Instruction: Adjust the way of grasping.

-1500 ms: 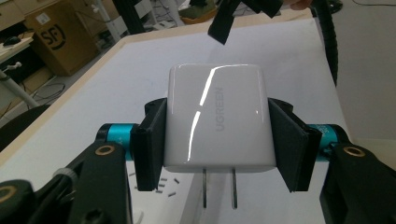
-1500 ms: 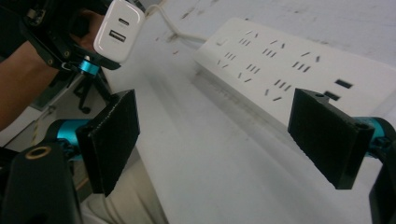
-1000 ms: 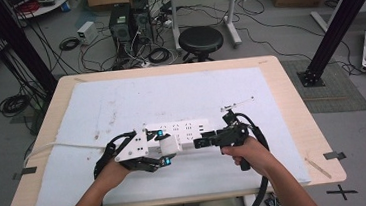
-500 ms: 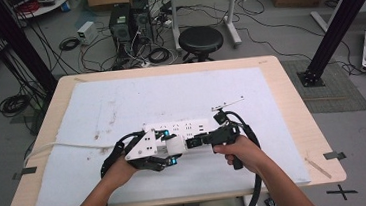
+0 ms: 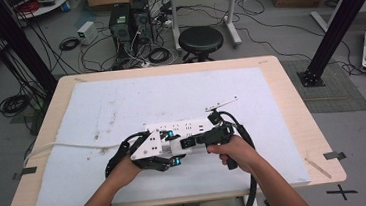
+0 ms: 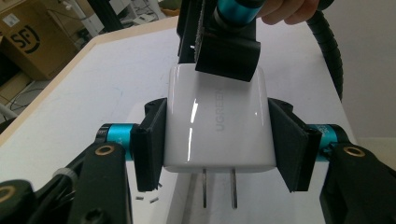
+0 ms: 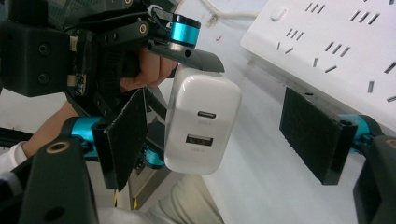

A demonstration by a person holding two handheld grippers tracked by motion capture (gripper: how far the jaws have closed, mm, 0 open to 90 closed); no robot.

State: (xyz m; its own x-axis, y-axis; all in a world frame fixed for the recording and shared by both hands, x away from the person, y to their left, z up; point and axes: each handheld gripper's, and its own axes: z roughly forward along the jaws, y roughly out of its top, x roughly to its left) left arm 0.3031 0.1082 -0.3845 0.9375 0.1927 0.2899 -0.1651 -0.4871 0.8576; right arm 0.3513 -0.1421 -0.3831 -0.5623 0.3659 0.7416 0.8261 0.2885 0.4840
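Charger (image 6: 217,123), white w/ two prongs, sits clamped in left gripper (image 6: 217,133); pads press both its flat sides, prongs pointing back toward that gripper's camera. It's held just above the white mat (image 5: 121,103), at the near side of the power strip (image 5: 183,128), close to the table's (image 5: 290,88) front-centre. In the right gripper view the charger (image 7: 201,123) shows its port face: small oval port above a wider rectangular one.

Left of the charger: left hand (image 5: 124,171) w/ forearm coming from the near edge; a white cord (image 5: 69,144) runs from the strip toward the table's left edge.

Right of the charger: right gripper (image 7: 224,135) has jaws spread wide, holding nothing. One pad is just beside the charger's side; can't tell if touching. Other pad is well apart, by the strip's (image 7: 345,42) edge. In the left gripper view one of its pads overlaps the charger's far end. Right hand (image 5: 235,151) grips the handle, black cable looping behind it.

Farther right of the charger, toward the back: small light strip-shaped piece (image 5: 221,103) on the mat.
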